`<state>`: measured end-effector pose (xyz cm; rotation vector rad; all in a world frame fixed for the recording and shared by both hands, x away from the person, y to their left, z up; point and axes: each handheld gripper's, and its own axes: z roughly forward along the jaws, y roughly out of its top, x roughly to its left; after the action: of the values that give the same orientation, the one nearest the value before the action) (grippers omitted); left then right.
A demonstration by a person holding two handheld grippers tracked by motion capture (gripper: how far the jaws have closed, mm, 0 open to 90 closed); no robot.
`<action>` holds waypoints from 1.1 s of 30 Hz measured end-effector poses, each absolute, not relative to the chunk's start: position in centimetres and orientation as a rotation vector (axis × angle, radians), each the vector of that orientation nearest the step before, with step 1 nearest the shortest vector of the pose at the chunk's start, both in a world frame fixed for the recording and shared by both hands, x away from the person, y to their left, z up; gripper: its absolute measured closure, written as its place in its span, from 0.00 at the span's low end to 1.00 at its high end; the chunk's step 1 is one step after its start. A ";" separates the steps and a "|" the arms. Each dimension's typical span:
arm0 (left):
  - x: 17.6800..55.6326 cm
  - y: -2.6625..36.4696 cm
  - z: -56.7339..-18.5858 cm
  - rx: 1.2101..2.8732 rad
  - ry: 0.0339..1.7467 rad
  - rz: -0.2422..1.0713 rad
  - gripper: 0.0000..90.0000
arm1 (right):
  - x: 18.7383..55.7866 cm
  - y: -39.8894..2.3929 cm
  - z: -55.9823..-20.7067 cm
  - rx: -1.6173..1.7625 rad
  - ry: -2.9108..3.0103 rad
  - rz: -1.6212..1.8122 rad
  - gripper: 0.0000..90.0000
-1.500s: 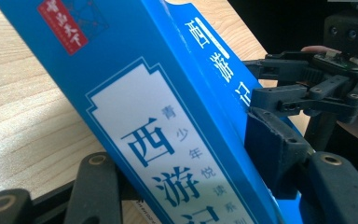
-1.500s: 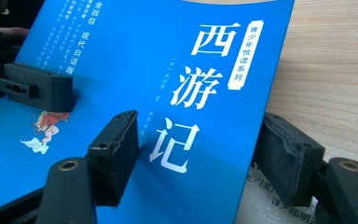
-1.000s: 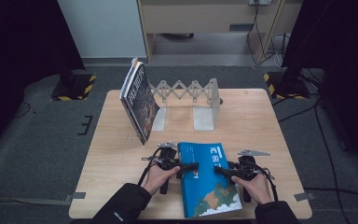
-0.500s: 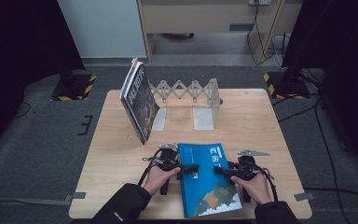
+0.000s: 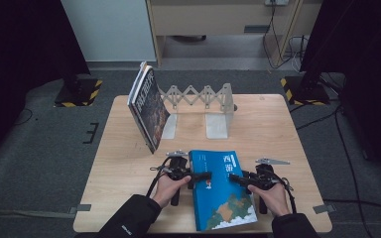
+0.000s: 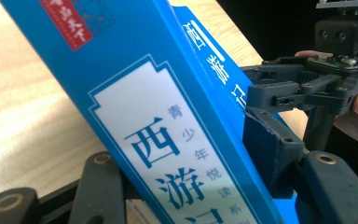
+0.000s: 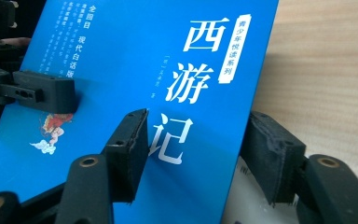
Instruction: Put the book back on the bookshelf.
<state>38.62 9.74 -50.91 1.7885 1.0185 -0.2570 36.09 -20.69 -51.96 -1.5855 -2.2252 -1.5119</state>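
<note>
The blue book (image 5: 221, 191) is lying at the table's (image 5: 119, 163) near edge, lifting slightly. The left gripper (image 5: 202, 175) and right gripper (image 5: 234, 178) are straddling its opposite sides, jaws just closing around its thickness; whether the pads are pressing cannot be told. A dark book (image 5: 149, 106) is leaning against the folding rack (image 5: 201, 99) towards the far edge.

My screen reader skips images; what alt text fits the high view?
Two hand-held grippers, left gripper and right gripper, flank a blue book lying on a wooden table; behind it, a dark book leans against a grey bookstand.
</note>
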 end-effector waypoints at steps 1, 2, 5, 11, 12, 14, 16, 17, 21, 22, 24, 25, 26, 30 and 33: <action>38.7 9.8 -50.6 1.787 1.009 -0.245 0.52 | 36.1 -20.7 -51.8 -1.582 -2.228 -1.534 0.50; 38.8 9.9 -50.3 1.778 1.005 -0.237 0.52 | 36.2 -20.8 -51.6 -1.579 -2.225 -1.558 0.51; 38.9 10.2 -49.4 1.755 0.992 -0.215 0.56 | 36.3 -21.0 -51.0 -1.571 -2.206 -1.637 0.58; 38.9 10.3 -47.9 1.747 0.958 -0.178 0.59 | 36.4 -21.1 -50.1 -1.544 -2.211 -1.716 0.60; 39.0 10.4 -47.5 1.737 0.951 -0.167 0.59 | 36.4 -21.1 -49.7 -1.537 -2.208 -1.751 0.62; 38.9 10.5 -47.0 1.727 0.942 -0.162 0.60 | 36.5 -21.1 -49.4 -1.538 -2.198 -1.788 0.65; 38.8 10.4 -46.6 1.723 0.931 -0.161 0.61 | 36.6 -21.2 -49.0 -1.545 -2.185 -1.835 0.68; 38.8 10.4 -46.5 1.723 0.924 -0.157 0.61 | 36.7 -21.2 -48.9 -1.549 -2.185 -1.847 0.68; 38.7 10.4 -45.9 1.723 0.900 -0.142 0.62 | 36.6 -21.2 -48.5 -1.544 -2.186 -1.869 0.68; 38.7 10.5 -45.8 1.717 0.898 -0.144 0.62 | 36.6 -21.2 -48.5 -1.536 -2.192 -1.883 0.68; 38.7 10.7 -45.4 1.701 0.899 -0.150 0.63 | 36.6 -21.1 -48.2 -1.534 -2.190 -1.902 0.69; 38.7 10.7 -45.4 1.701 0.899 -0.150 0.64 | 36.6 -21.1 -48.2 -1.534 -2.190 -1.902 0.69; 38.6 10.9 -44.9 1.676 0.889 -0.141 0.64 | 36.6 -21.0 -47.9 -1.527 -2.176 -1.944 0.70; 38.4 11.1 -43.8 1.642 0.850 -0.105 0.67 | 36.6 -20.8 -46.8 -1.492 -2.177 -2.040 0.73; 38.2 11.1 -43.6 1.642 0.834 -0.092 0.67 | 36.7 -20.8 -46.3 -1.472 -2.194 -2.078 0.73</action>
<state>38.19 11.11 -43.59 1.6424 0.8343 -0.0919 36.70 -20.82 -46.33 -1.4715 -2.1942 -2.0780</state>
